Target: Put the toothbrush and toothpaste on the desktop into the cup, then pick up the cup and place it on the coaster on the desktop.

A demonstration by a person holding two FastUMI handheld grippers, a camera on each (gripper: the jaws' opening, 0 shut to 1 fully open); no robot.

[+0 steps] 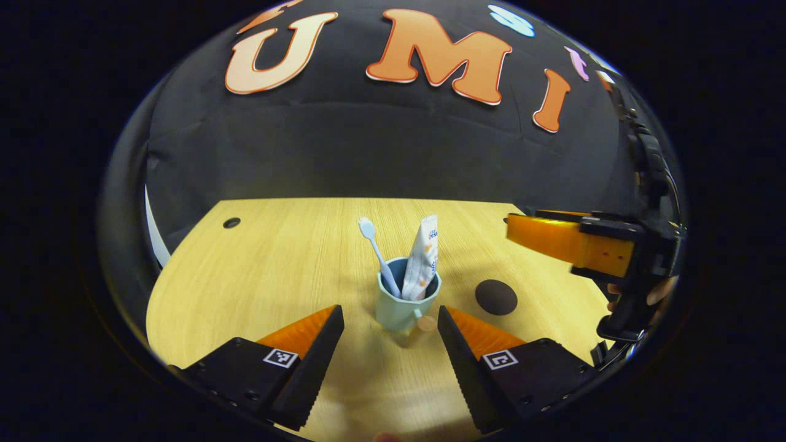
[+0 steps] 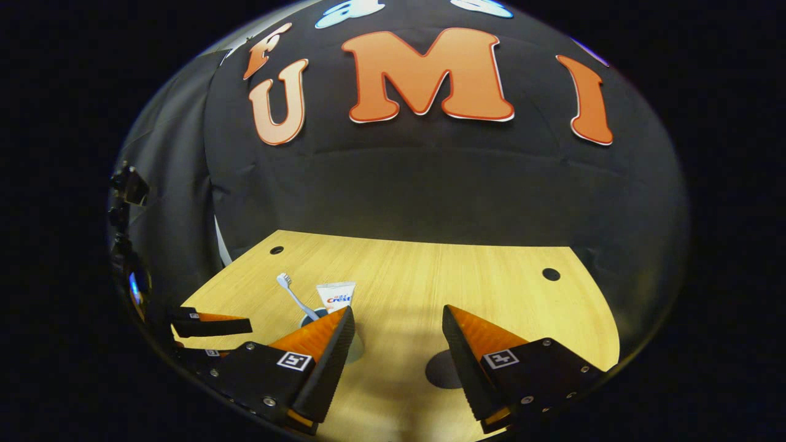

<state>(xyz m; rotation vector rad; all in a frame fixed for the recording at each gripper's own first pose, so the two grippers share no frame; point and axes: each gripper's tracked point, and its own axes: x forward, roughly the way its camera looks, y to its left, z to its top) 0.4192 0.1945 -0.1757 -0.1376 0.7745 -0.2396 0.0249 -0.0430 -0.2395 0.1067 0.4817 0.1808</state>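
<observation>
**Brush and paste in the cup, both tools open**

The cup [image 1: 402, 310] stood upright on the wooden worktop [image 1: 276, 270], pale blue outside and darker within. The toothbrush [image 1: 379, 255] leaned in it with its head up and tilted to the left, and the toothpaste [image 1: 422, 261] stood beside it in the same cup, its flat end uppermost. In the left gripper view the left tool [image 1: 390, 331] hovered low over the worktop with its fingers spread wide; the cup sat between them and a little beyond their tips, touched by neither. A small wooden knob showed at the foot of the cup, though I could not tell what it was.

The coaster [image 1: 495, 297], a dark round disc, lay flat on the worktop just to the right of the cup, apart from it. Past it, at the right edge of that view, the right tool [image 1: 552, 239] pointed inward above the worktop, held by a hand [image 1: 657, 291] whose fingertips showed.

In the right gripper view the right tool [image 2: 398, 334] was also wide open and held nothing. The coaster [image 2: 443, 370] lay below the gap, partly hidden behind one finger. The toothbrush [image 2: 293, 296] and toothpaste [image 2: 336, 296] rose above the other finger, with the left tool [image 2: 212, 325] farther left.
</observation>
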